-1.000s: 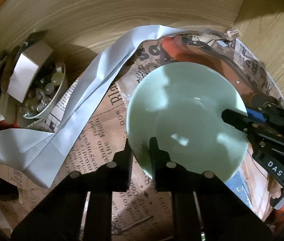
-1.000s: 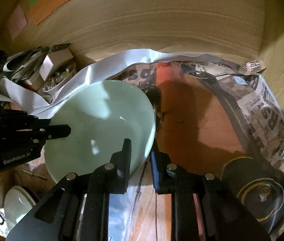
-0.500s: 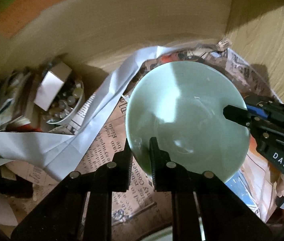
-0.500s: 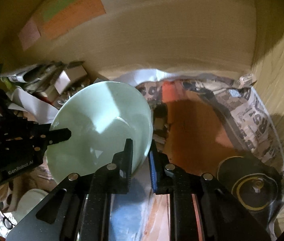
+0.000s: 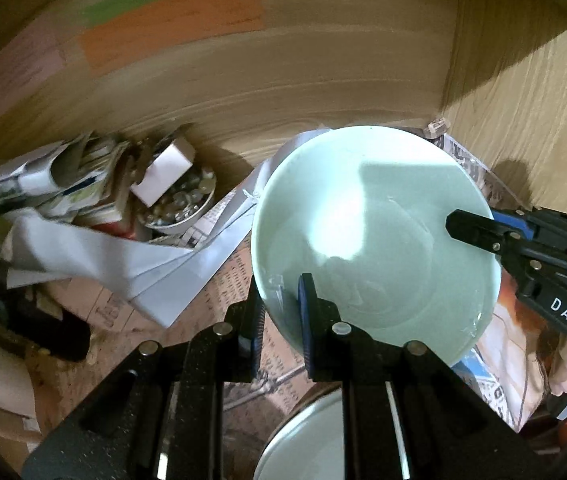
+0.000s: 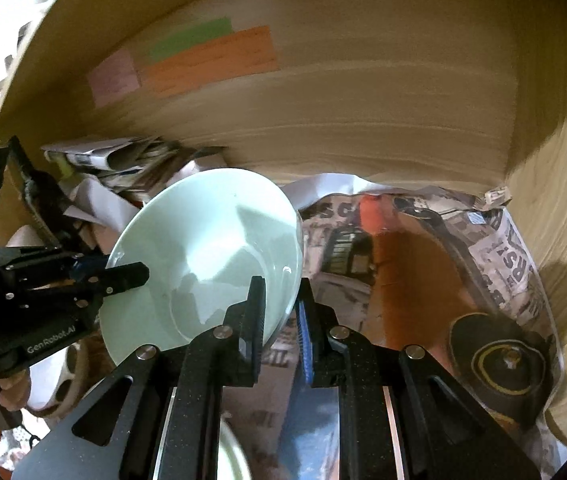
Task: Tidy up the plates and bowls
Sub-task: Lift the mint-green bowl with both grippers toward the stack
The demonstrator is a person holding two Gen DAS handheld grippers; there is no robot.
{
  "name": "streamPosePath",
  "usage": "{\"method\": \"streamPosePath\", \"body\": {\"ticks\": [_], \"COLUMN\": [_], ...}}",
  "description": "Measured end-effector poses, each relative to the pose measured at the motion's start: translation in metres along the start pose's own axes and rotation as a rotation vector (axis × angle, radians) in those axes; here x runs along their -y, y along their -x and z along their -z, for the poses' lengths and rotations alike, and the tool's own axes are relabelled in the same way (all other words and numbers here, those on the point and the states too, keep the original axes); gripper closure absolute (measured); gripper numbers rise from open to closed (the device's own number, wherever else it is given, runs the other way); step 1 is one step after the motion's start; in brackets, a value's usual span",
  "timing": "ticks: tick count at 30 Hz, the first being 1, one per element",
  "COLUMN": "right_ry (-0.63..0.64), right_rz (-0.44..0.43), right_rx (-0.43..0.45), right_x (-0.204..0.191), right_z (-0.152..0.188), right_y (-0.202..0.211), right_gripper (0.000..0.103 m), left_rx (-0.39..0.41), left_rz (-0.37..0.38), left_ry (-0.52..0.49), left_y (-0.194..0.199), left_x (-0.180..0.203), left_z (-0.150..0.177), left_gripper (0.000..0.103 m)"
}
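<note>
A wooden cabinet point(image 6: 363, 120) lined with newspaper point(image 6: 503, 248) encloses the scene, with coloured paper labels point(image 6: 211, 60) stuck on its far wall. Above the lining, the pale green bowl point(image 5: 371, 240) hangs tilted in the air, carried between both tools: the left gripper point(image 5: 281, 320) is clenched on the bowl's near-left rim, one finger inside and one outside, and the right gripper point(image 6: 281, 320) is clamped the same way on the opposite rim. The step in hand looks like lifting the bowl out to restack it. The next move calls for keeping both grips level with each other so the rim does not twist free, then lowering it onto a matching piece, perhaps the white dish point(image 5: 307, 440) showing at the near edge below. At far left a small glass bowl point(image 5: 179, 208) holds what look like marbles or beads and a white box point(image 5: 163, 168), beside crumpled papers point(image 5: 63, 176). A black lid point(image 6: 503, 364) with a yellow ring lies at near right.
</note>
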State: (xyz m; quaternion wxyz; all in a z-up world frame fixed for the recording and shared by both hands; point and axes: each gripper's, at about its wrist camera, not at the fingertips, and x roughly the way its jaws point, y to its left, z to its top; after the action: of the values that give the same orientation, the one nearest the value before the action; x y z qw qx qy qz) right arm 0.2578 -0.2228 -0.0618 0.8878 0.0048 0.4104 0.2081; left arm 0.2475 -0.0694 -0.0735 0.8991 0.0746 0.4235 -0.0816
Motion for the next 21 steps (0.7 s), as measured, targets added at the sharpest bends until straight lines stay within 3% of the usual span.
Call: {"method": "streamPosePath", "body": {"ticks": [21], "right_ry": [0.087], "right_rz": [-0.064], "right_rx": [0.025], "right_x": [-0.086], "right_z": [0.030], "right_y": [0.017], "right_gripper": [0.089], "left_rx": [0.071], "left_rz": [-0.041], "left_ry": [0.116], "left_y": [0.062], "left_x": [-0.056], "left_z": [0.082], "left_gripper": [0.087]}}
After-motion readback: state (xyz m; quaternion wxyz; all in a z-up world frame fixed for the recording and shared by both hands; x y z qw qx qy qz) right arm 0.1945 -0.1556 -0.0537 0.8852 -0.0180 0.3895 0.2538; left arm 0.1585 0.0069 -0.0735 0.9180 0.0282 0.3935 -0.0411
